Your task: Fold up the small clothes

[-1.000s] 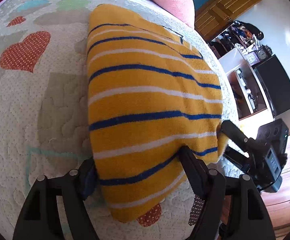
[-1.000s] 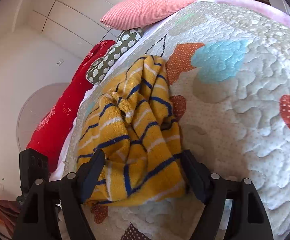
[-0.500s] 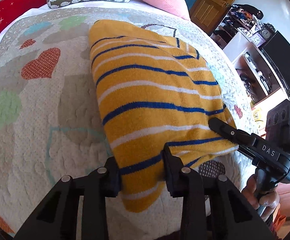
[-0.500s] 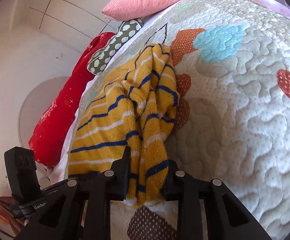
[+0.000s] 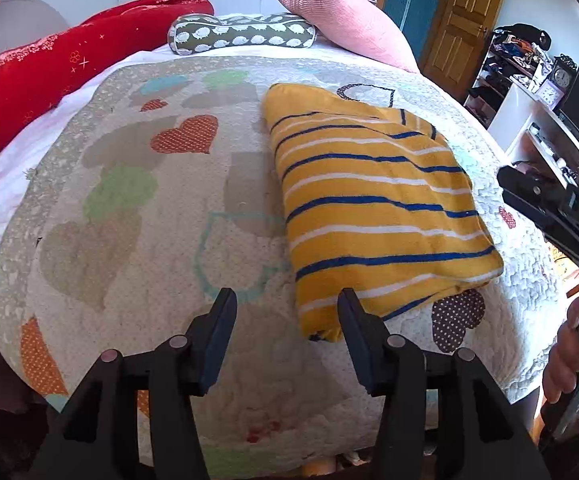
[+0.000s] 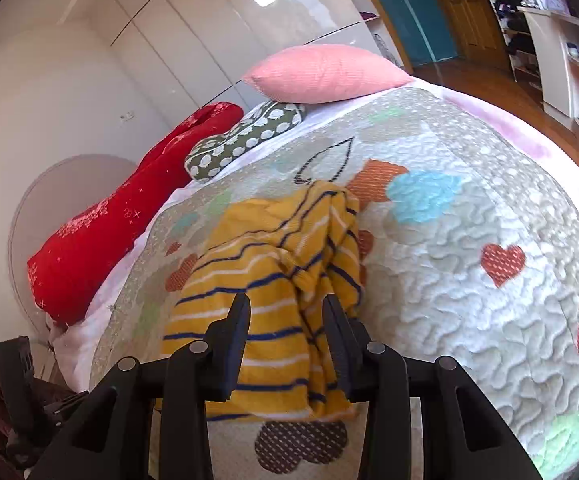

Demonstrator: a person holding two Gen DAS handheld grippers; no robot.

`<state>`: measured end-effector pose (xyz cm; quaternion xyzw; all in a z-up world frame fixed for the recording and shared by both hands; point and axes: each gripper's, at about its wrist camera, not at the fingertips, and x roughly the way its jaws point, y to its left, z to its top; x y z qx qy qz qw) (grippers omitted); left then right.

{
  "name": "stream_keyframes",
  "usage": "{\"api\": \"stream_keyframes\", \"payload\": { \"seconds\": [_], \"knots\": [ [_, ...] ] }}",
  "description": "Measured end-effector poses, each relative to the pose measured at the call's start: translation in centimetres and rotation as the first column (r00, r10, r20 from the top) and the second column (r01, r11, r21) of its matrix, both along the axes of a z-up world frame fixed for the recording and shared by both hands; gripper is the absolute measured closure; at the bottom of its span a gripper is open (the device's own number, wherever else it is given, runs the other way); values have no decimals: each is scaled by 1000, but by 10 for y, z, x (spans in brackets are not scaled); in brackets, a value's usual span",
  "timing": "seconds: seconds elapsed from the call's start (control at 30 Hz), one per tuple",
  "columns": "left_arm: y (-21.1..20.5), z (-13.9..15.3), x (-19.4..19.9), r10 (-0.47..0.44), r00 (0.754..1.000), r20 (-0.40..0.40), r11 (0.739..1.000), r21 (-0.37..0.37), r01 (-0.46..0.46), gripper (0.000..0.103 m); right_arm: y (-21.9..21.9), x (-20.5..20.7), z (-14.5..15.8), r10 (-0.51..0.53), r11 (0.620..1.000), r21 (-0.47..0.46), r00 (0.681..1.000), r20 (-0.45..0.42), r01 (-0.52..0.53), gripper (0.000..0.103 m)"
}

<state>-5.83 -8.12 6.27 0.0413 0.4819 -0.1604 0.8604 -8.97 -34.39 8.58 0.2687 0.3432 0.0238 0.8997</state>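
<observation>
I see a heart-patterned quilt [image 5: 137, 216] covering the bed, with a red bolster [image 5: 49, 76], a green spotted cushion [image 5: 245, 34] and a pink pillow [image 5: 341, 16] along its far edge; a wooden door [image 5: 461, 20] stands beyond.

From my left gripper [image 5: 287, 314], the folded sweater [image 5: 373, 204] lies on the quilt [image 5: 129, 240] ahead and to the right, its near corner just beside my right-hand finger. Behind it, three pillows [image 5: 245, 34] line the bed's far end. My right gripper [image 6: 287, 320] sits over the sweater's [image 6: 257, 280] near edge, quilt [image 6: 469, 280] stretching off to its right, pillows [image 6: 321, 74] beyond.
</observation>
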Motion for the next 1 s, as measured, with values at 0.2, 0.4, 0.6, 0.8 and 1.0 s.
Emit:
{"api": "stream_keyframes", "payload": {
  "seconds": [0.2,0.4,0.6,0.8,1.0],
  "knots": [
    [23,0,-3,47,999,23,998,42,-48,51,32,68,-35,100,992,-61,988,-120,-108,49],
    [46,1,-3,97,994,46,995,32,-99,48,16,57,-42,-14,997,-79,992,-128,4,49],
    [49,-2,-1,102,994,43,994,18,-103,46,40,21,-26,-21,979,-205,994,-103,0,42],
    [45,1,-6,104,993,57,994,39,-106,45,40,5,-64,-33,979,-203,986,-165,-1,34],
    [36,7,-15,86,994,71,995,43,-89,42,49,-5,-63,-32,967,-256,987,-159,-10,34]
  ]
}}
